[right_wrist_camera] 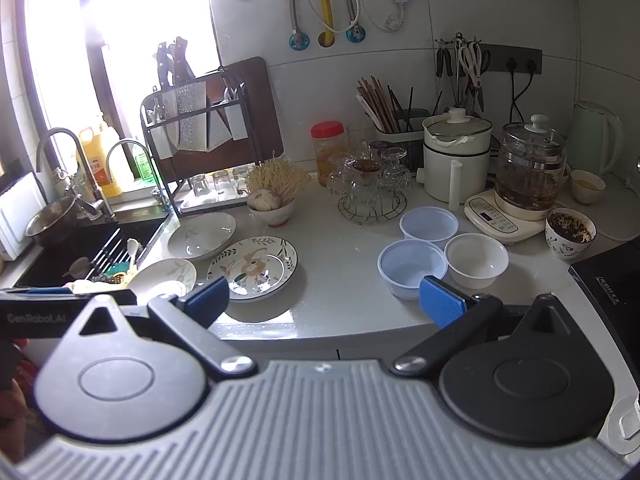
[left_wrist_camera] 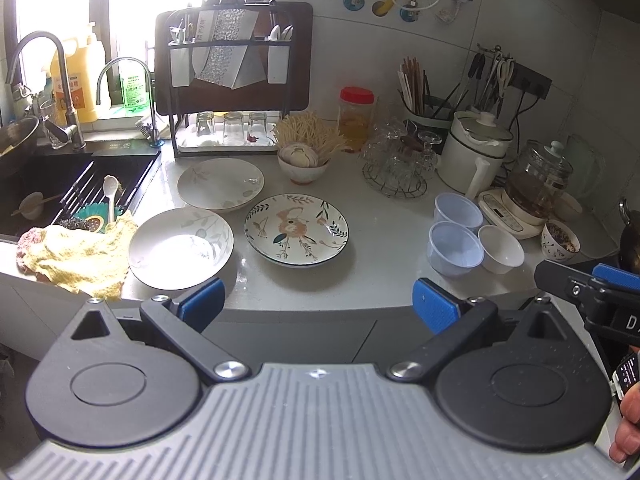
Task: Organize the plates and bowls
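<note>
The left gripper (left_wrist_camera: 318,306) hangs over the front edge of the pale grey stone surface (left_wrist_camera: 380,248), its blue jaws wide apart and holding nothing. The right gripper (right_wrist_camera: 324,304) hangs there too, its jaws also wide apart and empty.

In the left wrist view, three plates lie close together near the middle. The round plate with a painted flower and dark rim (left_wrist_camera: 296,230) sits at about 12 o'clock from the left gripper. The shiny white plate with faint grey leaves (left_wrist_camera: 181,247) lies at 10 o'clock, just beside a crumpled yellow cloth (left_wrist_camera: 80,256). A second white leaf plate (left_wrist_camera: 221,184) lies behind them, near 11 o'clock.

At 2 o'clock stand two clear bluish plastic bowls (left_wrist_camera: 456,248) and a small white bowl (left_wrist_camera: 501,249), all close together. A black sink (left_wrist_camera: 80,176) sits at 9 o'clock
</note>
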